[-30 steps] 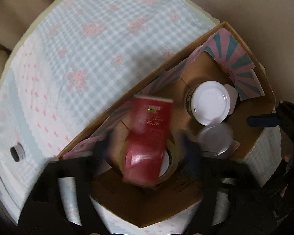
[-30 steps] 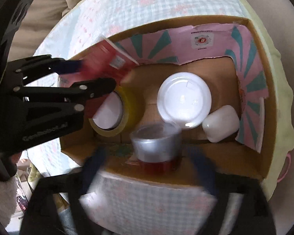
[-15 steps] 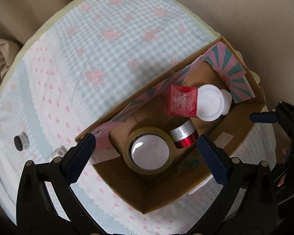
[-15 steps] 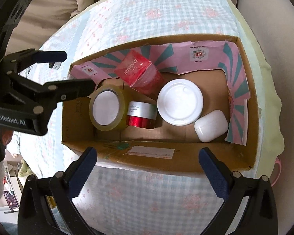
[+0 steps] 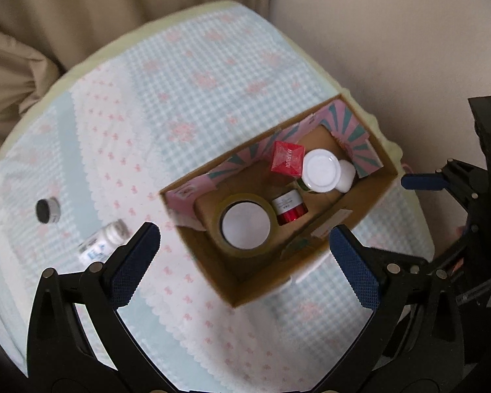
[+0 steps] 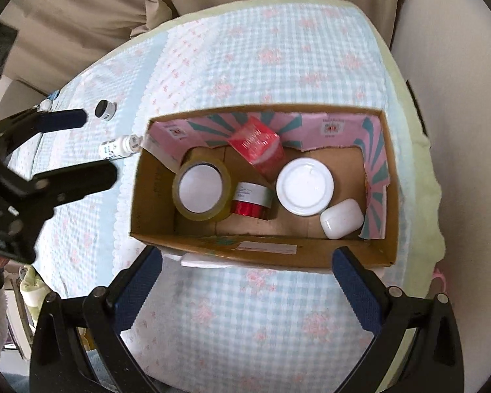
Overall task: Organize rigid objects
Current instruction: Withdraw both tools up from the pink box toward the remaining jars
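I am looking down on a round table under a pale blue checked cloth (image 6: 278, 46), with an open cardboard box (image 6: 255, 245) near its edge. My left gripper (image 5: 245, 255) and right gripper (image 6: 245, 281) both hang above it, jaws spread wide and holding nothing. Inside the box sit a tape roll (image 6: 201, 193), a red jar with a silver lid (image 6: 252, 201), a tilted red carton (image 6: 258, 147), a white-lidded tub (image 6: 304, 186) and a white earbud case (image 6: 342, 219). Two items lie outside on the cloth: a small white bottle (image 5: 103, 242) on its side just beside the box, and a little dark-capped pot (image 5: 47, 210) further off. Both look light, hard and smooth, so I judge the bottle may roll; I would pinch it across its body.
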`<state>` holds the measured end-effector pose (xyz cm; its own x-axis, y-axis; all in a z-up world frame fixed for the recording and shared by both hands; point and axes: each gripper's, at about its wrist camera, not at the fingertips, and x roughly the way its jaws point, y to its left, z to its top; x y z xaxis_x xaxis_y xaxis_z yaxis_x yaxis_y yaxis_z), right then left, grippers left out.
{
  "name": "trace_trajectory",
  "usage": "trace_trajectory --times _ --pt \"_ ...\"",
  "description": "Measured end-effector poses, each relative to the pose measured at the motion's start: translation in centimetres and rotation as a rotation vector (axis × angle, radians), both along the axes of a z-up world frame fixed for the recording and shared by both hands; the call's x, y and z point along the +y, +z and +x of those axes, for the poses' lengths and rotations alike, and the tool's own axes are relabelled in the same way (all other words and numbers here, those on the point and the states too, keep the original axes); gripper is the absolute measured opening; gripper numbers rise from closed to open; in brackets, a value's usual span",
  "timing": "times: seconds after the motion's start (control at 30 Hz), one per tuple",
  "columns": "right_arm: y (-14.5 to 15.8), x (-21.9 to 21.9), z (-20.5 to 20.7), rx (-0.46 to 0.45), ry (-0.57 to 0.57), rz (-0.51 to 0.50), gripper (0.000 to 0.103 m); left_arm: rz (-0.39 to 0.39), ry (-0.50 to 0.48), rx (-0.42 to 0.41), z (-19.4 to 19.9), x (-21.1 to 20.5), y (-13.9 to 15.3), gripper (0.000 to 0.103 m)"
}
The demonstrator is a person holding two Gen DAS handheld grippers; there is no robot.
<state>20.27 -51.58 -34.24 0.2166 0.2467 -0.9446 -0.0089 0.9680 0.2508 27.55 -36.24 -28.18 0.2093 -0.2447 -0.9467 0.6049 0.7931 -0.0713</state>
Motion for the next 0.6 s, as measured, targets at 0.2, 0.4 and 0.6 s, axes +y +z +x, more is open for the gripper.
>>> trace_trajectory --times 0.2,0.4,0.6 --pt "4.2 3.9 -0.7 -0.024 0.045 -0.059 0.103 -0.057 0.036 -0.056 -1.4 5.1 4.2 0.103" --pt "7.5 9.8 -1.7 -0.026 0.062 -0.122 0.103 -0.11 0.083 -0.055 -2.0 13.1 7.2 0.103" --pt "9.4 17.4 -1.7 -0.018 0.031 -0.146 0.103 -0.103 0.103 -0.089 -1.2 22.2 8.9 0.103"
